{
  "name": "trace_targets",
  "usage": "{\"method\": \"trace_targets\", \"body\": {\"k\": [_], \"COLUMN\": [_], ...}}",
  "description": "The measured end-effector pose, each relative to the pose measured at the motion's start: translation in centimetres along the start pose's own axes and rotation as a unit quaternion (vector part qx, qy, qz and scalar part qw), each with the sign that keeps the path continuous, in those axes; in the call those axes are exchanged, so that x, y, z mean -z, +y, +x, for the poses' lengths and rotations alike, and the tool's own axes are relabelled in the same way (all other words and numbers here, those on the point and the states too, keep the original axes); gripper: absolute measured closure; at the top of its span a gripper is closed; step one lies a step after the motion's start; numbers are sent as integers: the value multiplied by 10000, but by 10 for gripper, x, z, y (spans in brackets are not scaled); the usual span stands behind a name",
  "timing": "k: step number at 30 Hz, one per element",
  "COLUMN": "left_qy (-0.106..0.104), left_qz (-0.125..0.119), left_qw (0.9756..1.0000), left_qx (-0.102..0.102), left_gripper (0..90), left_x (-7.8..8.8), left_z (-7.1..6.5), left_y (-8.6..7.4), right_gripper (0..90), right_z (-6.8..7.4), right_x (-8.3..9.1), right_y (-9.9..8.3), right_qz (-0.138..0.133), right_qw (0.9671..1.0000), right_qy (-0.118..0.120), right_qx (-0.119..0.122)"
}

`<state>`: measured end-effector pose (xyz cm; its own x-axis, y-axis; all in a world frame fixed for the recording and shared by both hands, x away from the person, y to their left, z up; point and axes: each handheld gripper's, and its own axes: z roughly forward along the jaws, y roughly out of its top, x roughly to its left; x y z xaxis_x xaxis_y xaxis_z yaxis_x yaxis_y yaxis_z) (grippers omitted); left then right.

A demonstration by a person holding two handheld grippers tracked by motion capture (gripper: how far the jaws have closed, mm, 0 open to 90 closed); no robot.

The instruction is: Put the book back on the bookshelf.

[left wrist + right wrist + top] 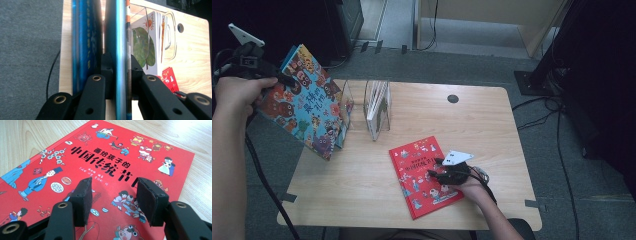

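Observation:
A blue picture book [307,107] with cartoon monsters hangs tilted over the table's left edge. My left gripper [282,80] is shut on its upper corner. In the left gripper view my left gripper [118,60] pinches the blue book's edge [121,37]. A second blue slab [85,42] lies outside the left pad; whether it is cover or another book I cannot tell. A red picture book [419,182] lies flat near the table's front. My right gripper [434,169] rests low over the red book [105,150]. The right gripper [112,187] is open with nothing between its pads.
A clear book rack [384,117] holds upright books at the table's back left; the rack [172,32] shows a leaf-and-sun book [145,45]. A cable hole [453,98] sits at the back of the wooden table [482,130]. Cables [557,130] trail on the floor to the right.

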<state>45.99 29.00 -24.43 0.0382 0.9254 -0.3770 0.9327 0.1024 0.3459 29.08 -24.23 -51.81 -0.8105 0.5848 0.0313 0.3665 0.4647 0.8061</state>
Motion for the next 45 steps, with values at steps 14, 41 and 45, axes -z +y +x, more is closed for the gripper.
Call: {"method": "trace_targets", "body": {"k": [14, 41, 45], "left_qy": [197, 120, -102], "left_qz": [103, 184, 68], "left_qw": [9996, 9986, 9989], "left_qx": [-190, -475, -463], "left_gripper": [808, 615, 608], "left_x": [-15, -2, 11], "left_z": [-4, -14, -10], "left_y": [8, 5, 2], "right_gripper": [471, 451, 446], "right_z": [0, 0, 0], "right_x": [-1, 0, 0], "right_y": [0, 0, 0], "right_qz": [-15, -16, -18], "right_qw": [10000, 10000, 10000], "right_qy": [-20, -9, -9], "right_qx": [-8, -36, -43]}}
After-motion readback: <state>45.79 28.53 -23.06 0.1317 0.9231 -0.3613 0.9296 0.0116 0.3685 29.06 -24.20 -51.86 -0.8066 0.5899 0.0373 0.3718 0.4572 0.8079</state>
